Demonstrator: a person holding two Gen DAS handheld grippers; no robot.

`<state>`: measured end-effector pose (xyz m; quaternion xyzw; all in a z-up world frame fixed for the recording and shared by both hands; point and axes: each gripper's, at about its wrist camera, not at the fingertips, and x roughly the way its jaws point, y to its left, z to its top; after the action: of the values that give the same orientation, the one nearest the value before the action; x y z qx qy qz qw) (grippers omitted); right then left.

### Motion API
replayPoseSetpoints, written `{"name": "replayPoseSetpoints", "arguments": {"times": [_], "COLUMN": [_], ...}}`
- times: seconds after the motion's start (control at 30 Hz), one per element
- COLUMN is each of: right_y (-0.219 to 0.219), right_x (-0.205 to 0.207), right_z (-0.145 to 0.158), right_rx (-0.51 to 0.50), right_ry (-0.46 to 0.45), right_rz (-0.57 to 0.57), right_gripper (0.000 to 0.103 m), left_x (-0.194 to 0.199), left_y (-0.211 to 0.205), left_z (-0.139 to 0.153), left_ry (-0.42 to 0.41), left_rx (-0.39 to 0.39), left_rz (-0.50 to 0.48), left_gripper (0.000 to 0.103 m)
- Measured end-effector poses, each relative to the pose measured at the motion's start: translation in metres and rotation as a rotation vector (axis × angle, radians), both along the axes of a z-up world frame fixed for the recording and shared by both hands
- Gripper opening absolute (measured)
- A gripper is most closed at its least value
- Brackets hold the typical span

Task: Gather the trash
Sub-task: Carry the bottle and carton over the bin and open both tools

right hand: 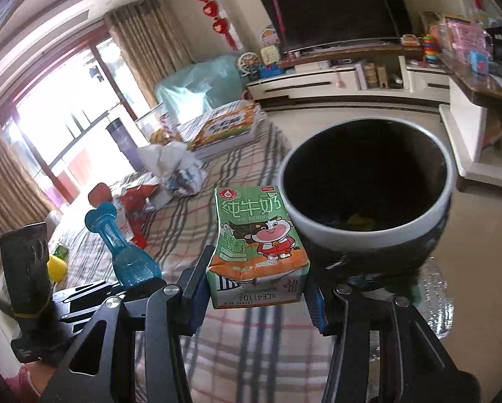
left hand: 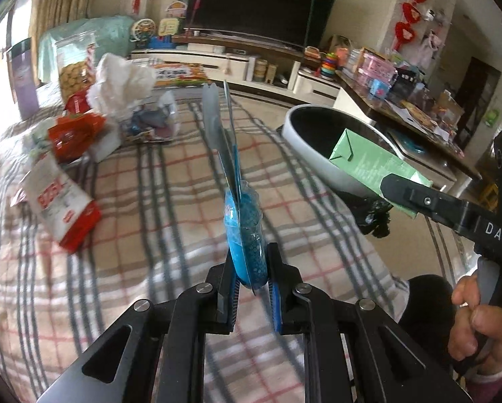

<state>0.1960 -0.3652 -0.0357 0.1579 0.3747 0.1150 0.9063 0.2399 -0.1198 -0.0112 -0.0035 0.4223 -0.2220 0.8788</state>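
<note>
My left gripper [left hand: 253,277] is shut on a flat blue plastic blister pack [left hand: 244,221], held edge-on above the checked cloth; the right wrist view shows that blue pack [right hand: 130,255] at lower left. My right gripper [right hand: 256,288] is shut on a green milk carton [right hand: 256,245], just left of the rim of a round bin [right hand: 368,231] with a white rim and a dark inside. In the left wrist view the green carton [left hand: 368,164] hangs at the bin [left hand: 304,131], gripped by the right gripper's finger [left hand: 418,198].
Several wrappers and a white crumpled tissue [left hand: 116,84] lie on the checked cloth [left hand: 150,201] at the far left, with a red-and-white packet [left hand: 63,208] nearer. A clear jar [left hand: 73,63] stands behind them. A person's hand [left hand: 479,322] holds the right gripper's handle.
</note>
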Motion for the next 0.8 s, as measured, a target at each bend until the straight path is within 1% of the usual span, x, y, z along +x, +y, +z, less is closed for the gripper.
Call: {"name": "replayPoseSetpoints", "arguments": {"times": [0.43,0.8], "right_y": [-0.030,-0.048], "right_x": [-0.003,0.000], "right_z": [0.000,0.002], "right_rx": [0.010,0.008], "right_ry": [-0.005,-0.010], "right_rz": [-0.068,-0.102], "right_gripper": [0.049,0.049], "left_x": [0.024,0.029], "left_y": [-0.031,-0.056], "left_z": [-0.004,-0.003], "left_ry": [-0.004,-0.017], "left_rx": [0.017,0.023], "left_rz": [-0.070,-0.102], "left_gripper": [0.013,0.013]}}
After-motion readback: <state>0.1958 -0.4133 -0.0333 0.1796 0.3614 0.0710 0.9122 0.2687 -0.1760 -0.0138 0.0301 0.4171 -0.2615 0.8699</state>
